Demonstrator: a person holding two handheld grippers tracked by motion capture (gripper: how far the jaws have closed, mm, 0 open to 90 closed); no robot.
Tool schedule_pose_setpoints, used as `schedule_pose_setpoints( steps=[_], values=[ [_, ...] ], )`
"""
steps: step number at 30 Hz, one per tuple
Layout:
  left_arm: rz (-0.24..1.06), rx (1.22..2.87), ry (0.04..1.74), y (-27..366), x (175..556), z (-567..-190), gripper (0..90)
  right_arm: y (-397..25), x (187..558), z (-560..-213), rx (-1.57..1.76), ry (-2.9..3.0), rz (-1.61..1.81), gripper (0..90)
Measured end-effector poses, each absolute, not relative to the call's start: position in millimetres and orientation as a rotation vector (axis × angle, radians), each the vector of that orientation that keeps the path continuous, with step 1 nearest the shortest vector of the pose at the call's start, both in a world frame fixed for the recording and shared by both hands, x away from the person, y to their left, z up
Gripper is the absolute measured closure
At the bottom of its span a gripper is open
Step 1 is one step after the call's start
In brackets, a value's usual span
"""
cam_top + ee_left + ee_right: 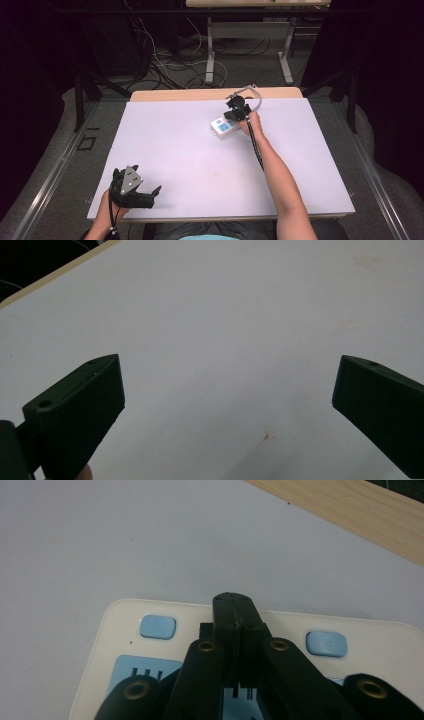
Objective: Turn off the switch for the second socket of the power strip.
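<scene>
White and blue, the power strip (225,127) is met from directly above by the closed right gripper (237,113), while the wide-spread left gripper (133,190) is held well apart from it.

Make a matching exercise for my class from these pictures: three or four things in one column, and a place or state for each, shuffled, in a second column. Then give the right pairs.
Column one:
1. left gripper
2. right gripper
3. white power strip
4. wooden strip

Column two:
A. lies flat on the white sheet, towards the far right
B. runs along the table's far edge
C. jaws pressed together, over the power strip
D. jaws wide apart, at the near left corner

Pairs: 1-D, 2-C, 3-A, 4-B
</scene>
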State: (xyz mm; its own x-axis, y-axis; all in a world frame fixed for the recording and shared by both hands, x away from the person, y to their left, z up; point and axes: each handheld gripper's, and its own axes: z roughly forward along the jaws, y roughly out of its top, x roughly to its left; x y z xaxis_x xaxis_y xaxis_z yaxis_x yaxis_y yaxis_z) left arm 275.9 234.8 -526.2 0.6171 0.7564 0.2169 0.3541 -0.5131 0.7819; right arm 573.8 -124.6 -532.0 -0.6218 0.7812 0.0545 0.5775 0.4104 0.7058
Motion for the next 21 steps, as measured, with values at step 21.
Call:
schedule_pose_setpoints(
  steps=[21],
  values=[
    [0.721, 2.129, 0.866, 234.2, 275.3, -526.1, 0.3, -123.7, 573.3, -533.2, 1.191, 2.358, 1.038, 90.0]
  ],
)
